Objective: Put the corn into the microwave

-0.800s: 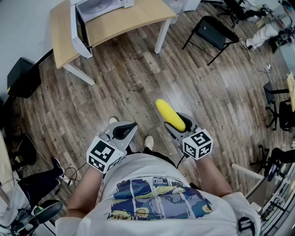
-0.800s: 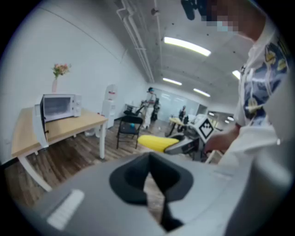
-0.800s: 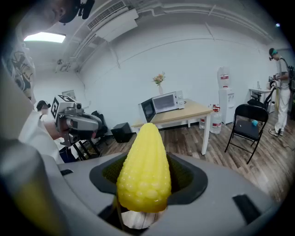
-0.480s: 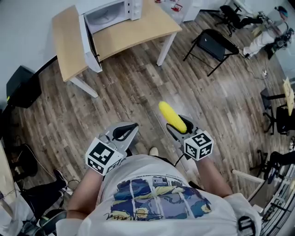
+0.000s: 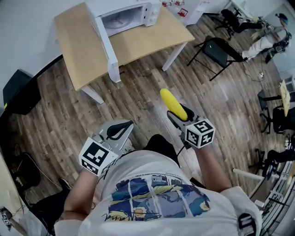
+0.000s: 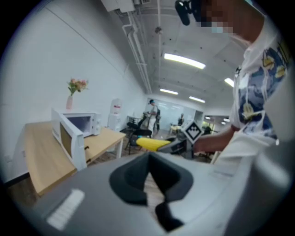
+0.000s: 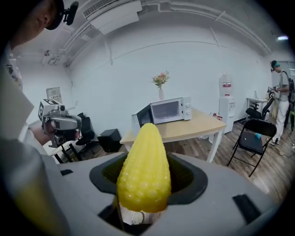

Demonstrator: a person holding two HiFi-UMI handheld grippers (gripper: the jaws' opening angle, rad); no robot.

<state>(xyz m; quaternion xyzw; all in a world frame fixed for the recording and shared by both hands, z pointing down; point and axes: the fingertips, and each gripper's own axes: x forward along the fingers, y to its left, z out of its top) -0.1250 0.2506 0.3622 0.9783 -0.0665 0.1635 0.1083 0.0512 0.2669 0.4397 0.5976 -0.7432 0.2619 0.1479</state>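
A yellow corn cob (image 5: 173,103) sticks forward out of my right gripper (image 5: 177,120), which is shut on its lower end. In the right gripper view the corn (image 7: 143,170) fills the middle, tip up, and points toward the white microwave (image 7: 168,110). The microwave (image 5: 126,14) stands on a wooden table (image 5: 147,41) ahead, its door (image 5: 107,48) swung wide open. My left gripper (image 5: 120,132) is held at the left, shut with nothing in it. In the left gripper view the microwave (image 6: 76,126) is at the left and the corn (image 6: 152,144) at the centre.
A black folding chair (image 5: 216,48) stands right of the table. A black box (image 5: 20,90) sits on the wood floor at the left. A vase of flowers (image 7: 160,85) tops the microwave. A person (image 5: 267,37) stands far right, by more chairs.
The table and microwave have come nearer and lower in the head view as the person walks toward them. Both grippers keep their pose, and the corn stays in the right one.
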